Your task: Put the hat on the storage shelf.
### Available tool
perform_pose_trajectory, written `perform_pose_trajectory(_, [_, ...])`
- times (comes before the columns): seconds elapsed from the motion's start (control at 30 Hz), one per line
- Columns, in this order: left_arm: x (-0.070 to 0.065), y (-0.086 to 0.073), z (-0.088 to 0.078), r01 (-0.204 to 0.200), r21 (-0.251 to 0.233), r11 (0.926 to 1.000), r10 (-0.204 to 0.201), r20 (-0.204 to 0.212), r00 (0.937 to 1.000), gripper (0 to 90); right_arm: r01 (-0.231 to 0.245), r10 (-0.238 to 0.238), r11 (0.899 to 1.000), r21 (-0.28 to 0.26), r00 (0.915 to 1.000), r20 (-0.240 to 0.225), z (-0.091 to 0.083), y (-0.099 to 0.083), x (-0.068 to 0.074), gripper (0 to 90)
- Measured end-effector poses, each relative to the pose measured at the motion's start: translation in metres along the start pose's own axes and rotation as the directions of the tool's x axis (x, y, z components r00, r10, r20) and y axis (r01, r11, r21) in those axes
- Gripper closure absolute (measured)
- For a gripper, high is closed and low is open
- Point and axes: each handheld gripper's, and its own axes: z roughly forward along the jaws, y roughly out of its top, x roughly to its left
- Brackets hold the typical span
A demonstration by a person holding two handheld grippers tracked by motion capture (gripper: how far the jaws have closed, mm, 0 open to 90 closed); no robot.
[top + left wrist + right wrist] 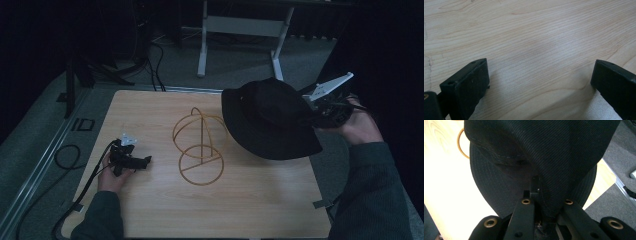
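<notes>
Right tongs point(543, 206) clamp a black hat point(267, 117), held above the counter's point(150, 210) right side beside a wire stand point(200, 147). Left tongs point(145, 161) rest apart on the counter, near left.

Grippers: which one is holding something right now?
The right gripper, shut on the black hat and holding it beside the wire stand. The left gripper rests open on the table, jaws apart with nothing between.
</notes>
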Motion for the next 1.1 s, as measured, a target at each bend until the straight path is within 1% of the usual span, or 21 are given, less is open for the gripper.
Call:
perform_pose_trajectory(0.13, [0.0, 0.0, 0.0, 0.0, 0.0, 1.0, 0.0, 0.0, 1.0, 2.0, 0.007, -0.007, 1.0, -0.002, 1.0, -0.004, -0.004, 0.001, 0.001, 87.7])
perform_pose_trajectory(0.43, [0.0, 0.0, 0.0, 0.0, 0.0, 1.0, 0.0, 0.0, 1.0, 2.0, 0.018, -0.019, 0.999, -0.035, 0.9998, -0.008, -0.011, 0.002, 0.001, 87.7])
perform_pose_trajectory(0.93, [0.0, 0.0, 0.0, 0.0, 0.0, 1.0, 0.0, 0.0, 1.0, 2.0, 0.03, -0.032, 0.997, -0.068, 0.999, -0.031, -0.016, 0.005, 0.002, 87.8])
perform_pose_trajectory(1.1, [0.0, 0.0, 0.0, 0.0, 0.0, 1.0, 0.0, 0.0, 1.0, 2.0, 0.041, -0.044, 0.996, -0.08, 0.9985, -0.032, -0.019, 0.008, 0.003, 87.7])
